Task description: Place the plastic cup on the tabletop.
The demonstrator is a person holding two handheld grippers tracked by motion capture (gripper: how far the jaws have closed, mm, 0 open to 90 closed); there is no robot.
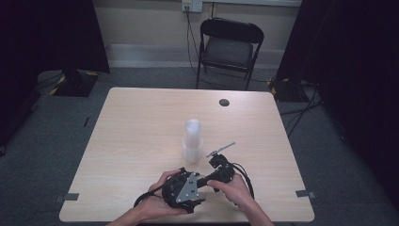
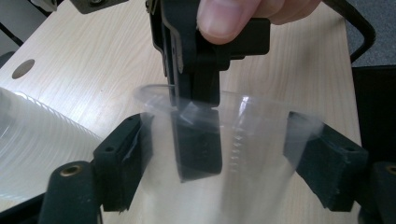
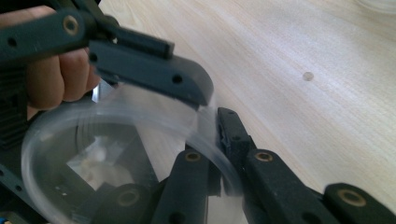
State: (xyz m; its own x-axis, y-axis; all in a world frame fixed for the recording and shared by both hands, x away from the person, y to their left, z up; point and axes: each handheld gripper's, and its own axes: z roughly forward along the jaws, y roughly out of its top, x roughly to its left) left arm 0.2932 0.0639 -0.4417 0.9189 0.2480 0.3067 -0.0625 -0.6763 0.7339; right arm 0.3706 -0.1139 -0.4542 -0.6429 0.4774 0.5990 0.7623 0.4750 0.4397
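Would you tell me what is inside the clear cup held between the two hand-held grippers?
One jaw of the right hand-held gripper reaches inside the clear cup, pinching its rim. The cup's bottom is blurred, so any contents cannot be judged.

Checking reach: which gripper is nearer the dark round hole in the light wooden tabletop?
Right. In the high view the right gripper lies almost straight below the dark round hole; the left gripper lies farther left, nearer the front edge.

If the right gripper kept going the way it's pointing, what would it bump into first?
It's already there: the right gripper pinches the rim of the clear plastic cup that the left gripper holds around the sides. Pushing on, it would probably press into the cup, then that gripper behind it.
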